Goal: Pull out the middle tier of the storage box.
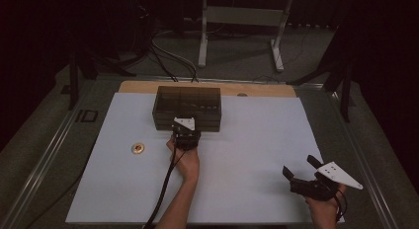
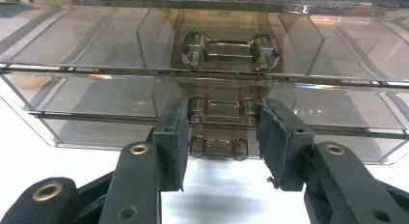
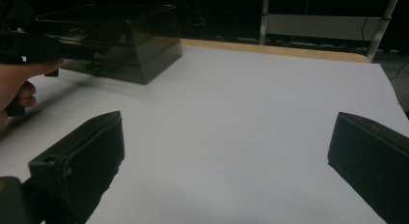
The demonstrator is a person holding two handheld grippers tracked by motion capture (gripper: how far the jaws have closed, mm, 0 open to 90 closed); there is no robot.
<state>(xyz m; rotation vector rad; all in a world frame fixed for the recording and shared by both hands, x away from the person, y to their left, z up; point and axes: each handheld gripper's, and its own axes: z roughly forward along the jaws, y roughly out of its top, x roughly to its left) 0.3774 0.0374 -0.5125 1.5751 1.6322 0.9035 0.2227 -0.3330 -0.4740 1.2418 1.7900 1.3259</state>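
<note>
A smoky clear box of three stacked drawers (image 1: 188, 106) (image 2: 96, 50) (image 3: 120, 35) stands at the back middle of the white sheet (image 1: 247, 140). My left gripper (image 1: 186, 133) (image 2: 223, 118) reaches level into the box's front. Its two pads press on the two ends of the middle drawer's bar handle (image 2: 222, 110). The top drawer's handle (image 2: 230, 49) and the bottom one (image 2: 219, 147) are free. My right gripper (image 1: 301, 167) (image 3: 226, 132) hovers open near the sheet's front right corner, with nothing between its jaws.
A small round gold-and-white disc (image 1: 138, 148) lies on the sheet left of my left hand. The left gripper's cable (image 1: 165, 189) trails back along the forearm. A wooden table edge (image 1: 267, 89) runs behind the sheet, and a white metal frame (image 1: 242, 17) stands beyond it.
</note>
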